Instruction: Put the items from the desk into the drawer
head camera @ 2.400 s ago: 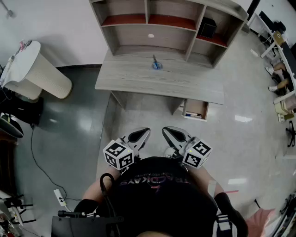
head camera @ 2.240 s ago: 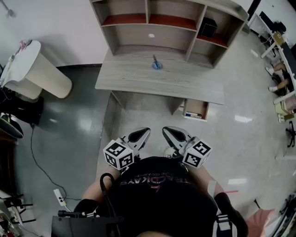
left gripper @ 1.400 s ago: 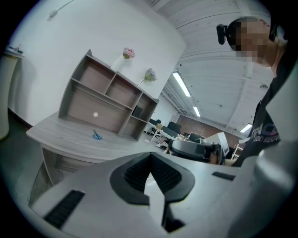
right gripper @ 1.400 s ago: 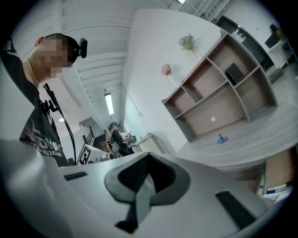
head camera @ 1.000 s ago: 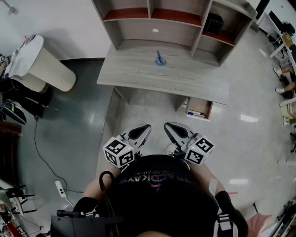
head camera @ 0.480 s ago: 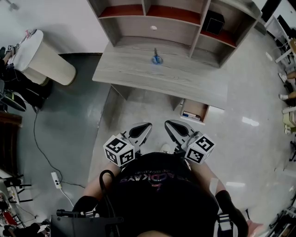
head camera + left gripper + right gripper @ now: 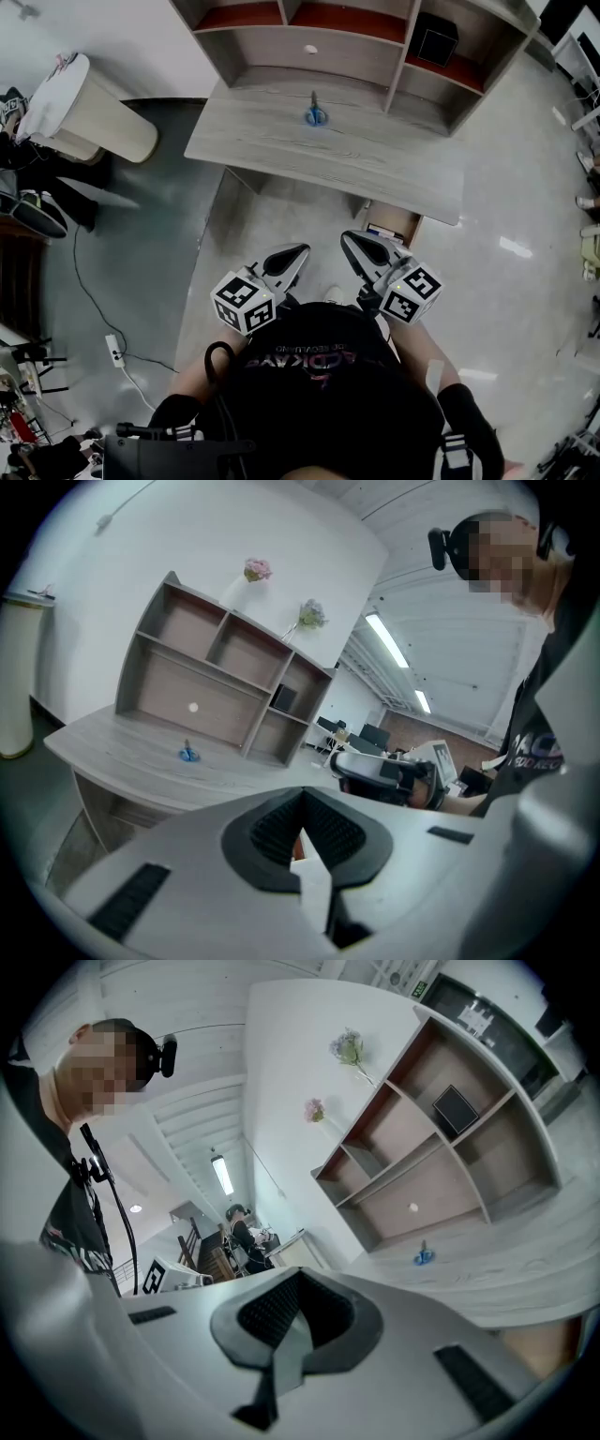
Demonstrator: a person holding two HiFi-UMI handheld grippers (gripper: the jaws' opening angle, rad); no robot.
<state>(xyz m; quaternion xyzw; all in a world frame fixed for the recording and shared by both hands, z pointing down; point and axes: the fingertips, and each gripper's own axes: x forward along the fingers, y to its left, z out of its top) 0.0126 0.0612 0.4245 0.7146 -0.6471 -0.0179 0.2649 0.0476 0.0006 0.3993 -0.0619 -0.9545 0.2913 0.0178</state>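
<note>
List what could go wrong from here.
The blue-handled item lies flat, far back on the desk: thin, it may slip from a claw. The drawer shows only partly open under the desk's edge, so a drop could miss. The left claw and right claw are shut; they could just push it.

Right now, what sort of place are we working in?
Probably an office or lab workroom: a wooden desk with a shelf hutch and an open drawer beneath, a power strip on the polished floor, and more workstations beyond.
</note>
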